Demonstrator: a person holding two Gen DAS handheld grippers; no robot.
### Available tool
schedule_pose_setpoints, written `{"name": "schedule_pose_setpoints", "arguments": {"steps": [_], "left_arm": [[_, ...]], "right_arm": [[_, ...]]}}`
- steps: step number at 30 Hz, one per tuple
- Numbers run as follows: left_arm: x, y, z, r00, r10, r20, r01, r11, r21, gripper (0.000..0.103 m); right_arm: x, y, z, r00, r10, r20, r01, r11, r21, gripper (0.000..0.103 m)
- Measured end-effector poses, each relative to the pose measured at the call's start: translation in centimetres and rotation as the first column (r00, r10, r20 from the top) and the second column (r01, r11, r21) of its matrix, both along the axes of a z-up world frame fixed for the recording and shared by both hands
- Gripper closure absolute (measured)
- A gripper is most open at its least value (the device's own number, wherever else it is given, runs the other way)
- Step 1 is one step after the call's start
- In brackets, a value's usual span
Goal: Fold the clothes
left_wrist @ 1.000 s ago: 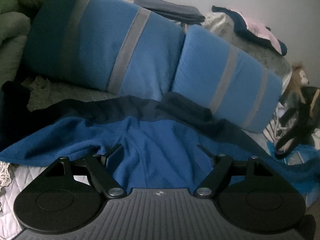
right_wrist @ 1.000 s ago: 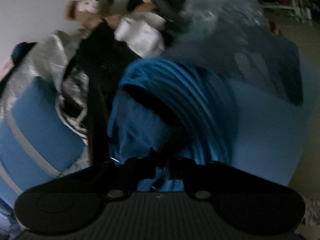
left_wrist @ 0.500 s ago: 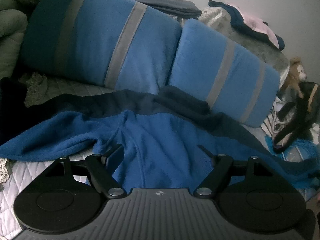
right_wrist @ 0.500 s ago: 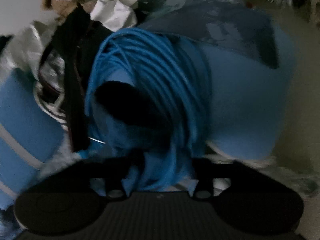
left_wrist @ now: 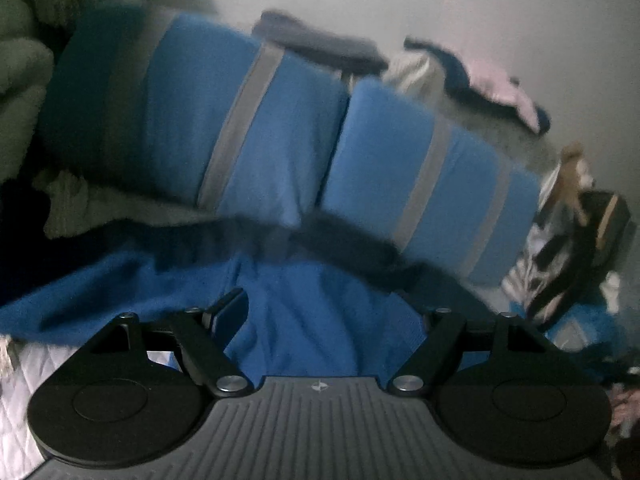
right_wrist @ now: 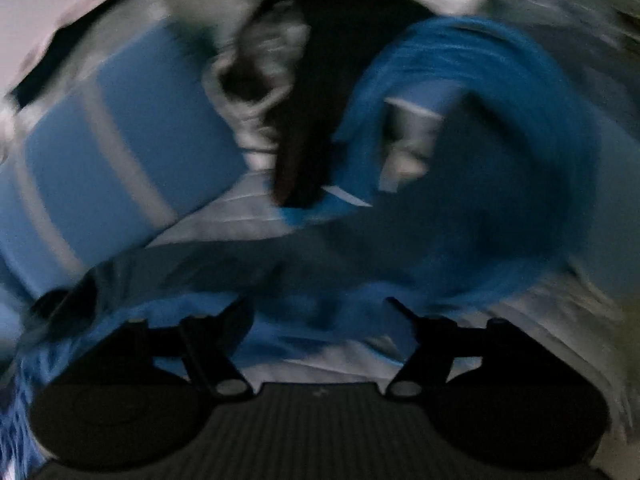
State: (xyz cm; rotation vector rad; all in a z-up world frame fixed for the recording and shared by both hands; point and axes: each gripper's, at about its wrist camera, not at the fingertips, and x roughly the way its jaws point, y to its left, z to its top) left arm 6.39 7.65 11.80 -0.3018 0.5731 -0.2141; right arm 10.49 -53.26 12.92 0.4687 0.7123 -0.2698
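A blue fleece garment (left_wrist: 320, 320) with a dark navy band lies spread on the white quilted bed (left_wrist: 24, 380) in front of two striped pillows. My left gripper (left_wrist: 324, 308) hovers just over it, open wide, with the cloth under and between its fingers but not pinched. In the blurred right wrist view the same garment (right_wrist: 304, 320) runs beneath my right gripper (right_wrist: 316, 308). Its jaws stand apart and are closing, and the pads do not press on the cloth.
Two blue pillows with grey stripes (left_wrist: 240, 132) (left_wrist: 420, 168) lean behind the garment, with folded clothes (left_wrist: 320, 44) on top. A coil of blue cable (right_wrist: 500, 120), a black strap (right_wrist: 312, 120) and a plush bear (left_wrist: 572, 172) crowd the right side. Green bedding (left_wrist: 20, 60) sits at the left.
My right gripper let go of the blue cloth it was shut on, opened, and swung sideways away from the blue cable coil. My left gripper rose slightly and stayed open.
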Motion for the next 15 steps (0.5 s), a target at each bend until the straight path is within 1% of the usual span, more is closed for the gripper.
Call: {"name": "schedule_pose_setpoints", "arguments": {"steps": [1,3,4,5,7,8,9,11,12,13,14,15], "left_arm": [[-0.1,0.3,0.7,1.0,0.007,0.019,-0.007,1.0,0.001,0.026],[-0.1,0.7,1.8,0.999,0.02,0.049,-0.02,1.0,0.007,0.026],[-0.1,0.8,2.2,0.998,0.028,0.058,-0.029,1.0,0.01,0.026],[-0.1,1.0,2.6,0.997,0.039,0.063,-0.04,0.999,0.013,0.026],[-0.2,1.3,2.8,0.997,0.051,0.066,-0.052,0.999,0.015,0.026],[-0.3,1.5,2.8,0.996,0.056,0.066,-0.057,0.998,0.016,0.026],[-0.2,1.6,2.6,0.996,0.061,0.06,-0.062,0.998,0.02,0.026],[-0.2,2.0,2.2,0.996,0.071,0.047,-0.072,0.997,0.03,0.026],[-0.1,2.2,2.0,0.996,0.077,0.039,-0.078,0.996,0.034,0.026],[0.1,2.4,1.7,0.996,0.083,0.03,-0.084,0.996,0.038,0.026],[0.2,2.6,1.5,0.996,0.089,0.021,-0.09,0.995,0.043,0.026],[0.4,3.0,1.3,0.995,0.097,0.015,-0.097,0.994,0.043,0.026]], "right_arm": [[1.2,0.9,0.0,0.999,0.049,0.001,-0.049,0.999,-0.013,0.036],[4.0,2.5,-0.3,0.99,0.14,-0.008,-0.14,0.99,-0.029,0.04],[5.6,3.4,-0.6,0.982,0.187,-0.02,-0.187,0.981,-0.049,0.044],[7.1,4.4,-1.0,0.975,0.219,-0.039,-0.222,0.97,-0.097,0.045],[9.8,6.4,-2.1,0.958,0.272,-0.093,-0.286,0.936,-0.206,0.045],[10.9,7.1,-2.7,0.945,0.305,-0.119,-0.326,0.914,-0.243,0.045],[11.9,7.9,-3.3,0.929,0.344,-0.136,-0.368,0.89,-0.268,0.045],[13.5,9.1,-4.5,0.91,0.38,-0.165,-0.414,0.856,-0.309,0.047],[14.3,9.4,-5.0,0.908,0.38,-0.176,-0.417,0.854,-0.312,0.056],[15.1,9.6,-5.6,0.908,0.377,-0.186,-0.418,0.853,-0.313,0.073],[15.8,9.6,-6.1,0.91,0.365,-0.197,-0.411,0.86,-0.302,0.082],[16.3,9.5,-6.7,0.912,0.353,-0.208,-0.402,0.869,-0.289,0.093]]}}
